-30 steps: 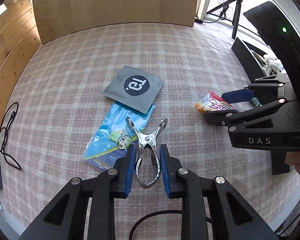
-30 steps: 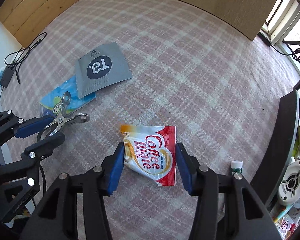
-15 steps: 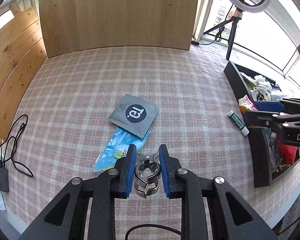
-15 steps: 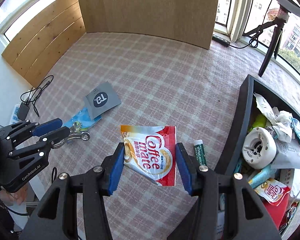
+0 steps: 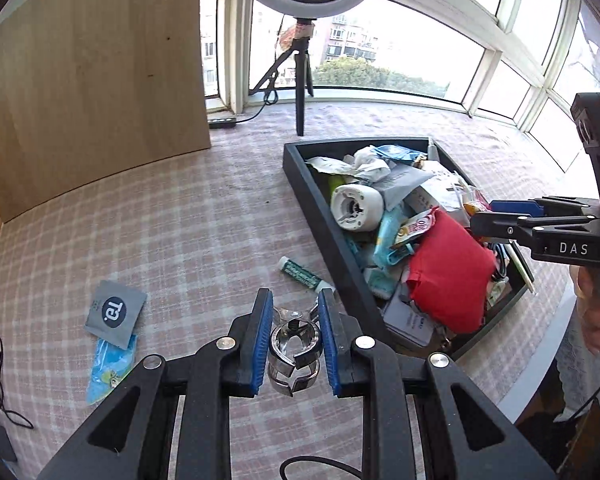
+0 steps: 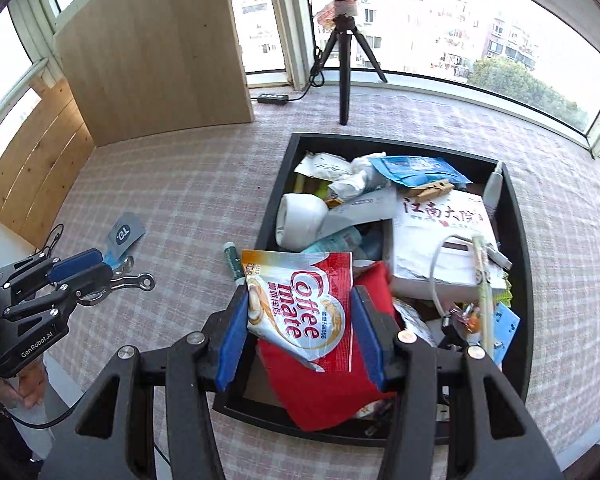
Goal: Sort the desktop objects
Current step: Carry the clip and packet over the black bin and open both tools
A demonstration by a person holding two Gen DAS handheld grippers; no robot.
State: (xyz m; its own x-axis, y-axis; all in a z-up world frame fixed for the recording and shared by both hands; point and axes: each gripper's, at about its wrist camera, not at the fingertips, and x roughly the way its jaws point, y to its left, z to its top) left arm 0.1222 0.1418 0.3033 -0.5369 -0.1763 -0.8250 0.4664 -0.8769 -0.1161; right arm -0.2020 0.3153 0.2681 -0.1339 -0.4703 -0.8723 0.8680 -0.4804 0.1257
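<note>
Both grippers are loaded and held in the air. Left gripper [image 5: 294, 344] has its blue pads pressed on a shiny metal clip [image 5: 295, 346], which hangs between them above the checked tablecloth [image 5: 180, 220], just left of the black tray [image 5: 320, 216]. Right gripper [image 6: 300, 320] is clamped across the width of a red and white Coffee mate sachet [image 6: 300, 304], carried over the near left corner of the tray, above a red cloth [image 6: 320, 392] lying in it. That tray is already heaped (a white roll [image 6: 300, 216], a printed paper bag [image 6: 440, 232], a wooden clothespin [image 6: 432, 190], a blue packet [image 6: 416, 168] among much else). Loose on the cloth are a green and white tube [image 5: 302, 274] just beside the tray's left wall, a grey sachet [image 5: 114, 312] farther left, and a blue wrapper [image 5: 108, 364] partly under it; its print is too small to read. A hand [image 5: 594, 312] shows under the right gripper at the edge of the left view.
</note>
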